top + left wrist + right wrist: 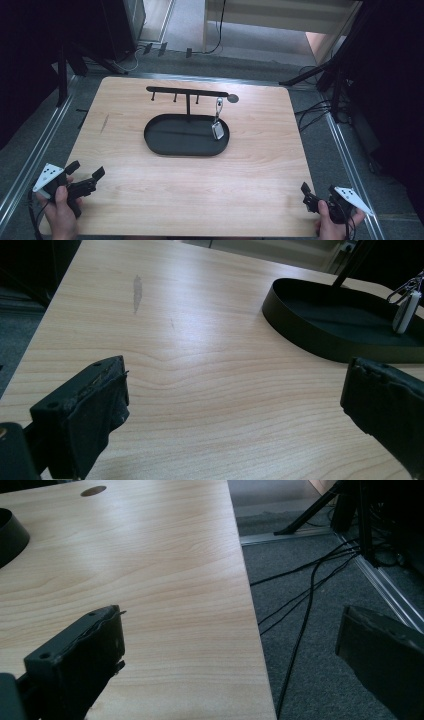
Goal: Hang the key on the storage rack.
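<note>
A black oval tray (pixel 165 141) sits mid-table with a T-shaped hook rack (pixel 186 92) rising from its back. A silver key fob (pixel 218 129) hangs by a clip from the rack's right end, down over the tray; it also appears in the left gripper view as the key fob (pixel 406 310) above the tray (pixel 300 335). My left gripper (pixel 89 171) is held open at the table's near left corner, nothing between its jaws. My right gripper (pixel 318 191) is open at the near right corner, straddling the table edge (pixel 250 630).
The wooden table (pixel 130 195) has a small grey smear (pixel 137 289) at its left and a round dark mark (pixel 93 491) at the back right. Cables (pixel 310 580) and stand legs (pixel 310 75) lie on the grey floor to the right.
</note>
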`<action>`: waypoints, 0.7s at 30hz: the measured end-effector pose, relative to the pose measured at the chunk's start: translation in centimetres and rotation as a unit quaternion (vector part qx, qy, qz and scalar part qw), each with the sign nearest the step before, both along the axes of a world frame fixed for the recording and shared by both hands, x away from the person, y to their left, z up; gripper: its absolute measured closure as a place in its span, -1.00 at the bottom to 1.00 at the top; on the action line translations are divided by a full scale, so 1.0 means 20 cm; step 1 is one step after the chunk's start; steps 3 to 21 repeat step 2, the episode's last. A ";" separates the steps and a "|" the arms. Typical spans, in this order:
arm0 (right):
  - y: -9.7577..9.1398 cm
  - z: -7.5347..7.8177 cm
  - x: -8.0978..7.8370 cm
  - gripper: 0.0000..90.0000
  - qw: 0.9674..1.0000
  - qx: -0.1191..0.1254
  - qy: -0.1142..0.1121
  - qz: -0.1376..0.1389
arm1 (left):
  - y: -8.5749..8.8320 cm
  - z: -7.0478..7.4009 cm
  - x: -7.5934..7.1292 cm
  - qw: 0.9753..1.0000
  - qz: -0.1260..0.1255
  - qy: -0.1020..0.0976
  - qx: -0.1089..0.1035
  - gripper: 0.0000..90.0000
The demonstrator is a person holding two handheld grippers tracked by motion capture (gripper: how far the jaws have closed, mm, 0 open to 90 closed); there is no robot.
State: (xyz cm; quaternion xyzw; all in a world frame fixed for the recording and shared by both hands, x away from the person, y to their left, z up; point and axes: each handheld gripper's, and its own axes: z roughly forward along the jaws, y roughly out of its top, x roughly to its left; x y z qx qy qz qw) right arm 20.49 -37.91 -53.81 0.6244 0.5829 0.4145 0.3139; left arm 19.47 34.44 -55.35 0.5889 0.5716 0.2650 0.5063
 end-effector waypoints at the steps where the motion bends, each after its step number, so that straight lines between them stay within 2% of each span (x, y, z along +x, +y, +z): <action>1: 0.00 0.00 0.00 -1.00 1.000 0.001 -0.002 -0.001 | 0.00 0.00 0.00 1.000 -0.001 0.001 0.000 -1.00; 21: 0.00 0.00 0.00 -1.00 1.000 0.001 -0.002 -0.001 | 0.00 0.00 0.00 1.000 0.000 0.001 0.000 -1.00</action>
